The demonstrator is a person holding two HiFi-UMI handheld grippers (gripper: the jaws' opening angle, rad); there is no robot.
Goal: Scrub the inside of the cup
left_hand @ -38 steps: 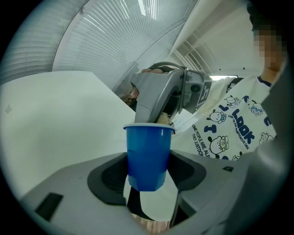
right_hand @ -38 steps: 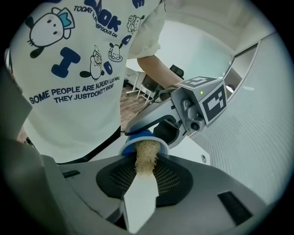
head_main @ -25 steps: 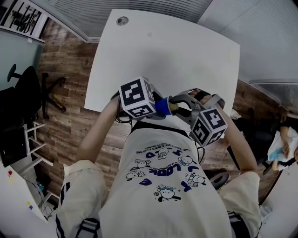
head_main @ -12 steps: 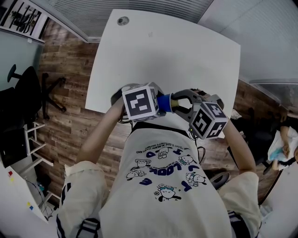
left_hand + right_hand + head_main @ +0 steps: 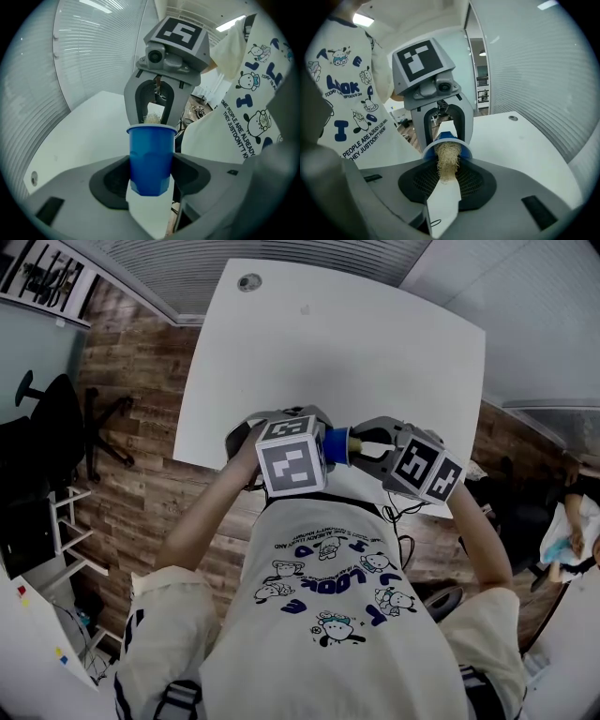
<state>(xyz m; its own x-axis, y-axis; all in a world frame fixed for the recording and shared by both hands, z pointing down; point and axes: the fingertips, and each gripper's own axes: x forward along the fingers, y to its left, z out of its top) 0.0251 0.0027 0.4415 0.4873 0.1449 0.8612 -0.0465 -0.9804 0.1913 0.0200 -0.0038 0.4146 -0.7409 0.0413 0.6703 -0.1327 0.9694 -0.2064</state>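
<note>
My left gripper (image 5: 150,174) is shut on a blue plastic cup (image 5: 150,157), its pads pressing the cup's sides. The cup's mouth faces my right gripper (image 5: 154,105). In the right gripper view, the right gripper (image 5: 446,177) is shut on a tan fibrous scrubber (image 5: 447,161), whose far end is pushed into the cup (image 5: 461,149). From the head view the two grippers meet just in front of the person's chest, left gripper (image 5: 323,452) and right gripper (image 5: 373,446) tip to tip, with the cup (image 5: 336,446) between them. The cup's inside is hidden.
A white table (image 5: 337,343) with a round cable hole (image 5: 248,281) lies beyond the grippers, which are held over its near edge. Wooden floor (image 5: 131,474) and a black office chair (image 5: 42,427) are at the left. Ribbed blinds (image 5: 89,51) stand behind the table.
Both grippers have rolled about their own axes: different faces of the marker cubes now show. The left cube has shifted slightly right. The cup and scrubber have stayed held together.
</note>
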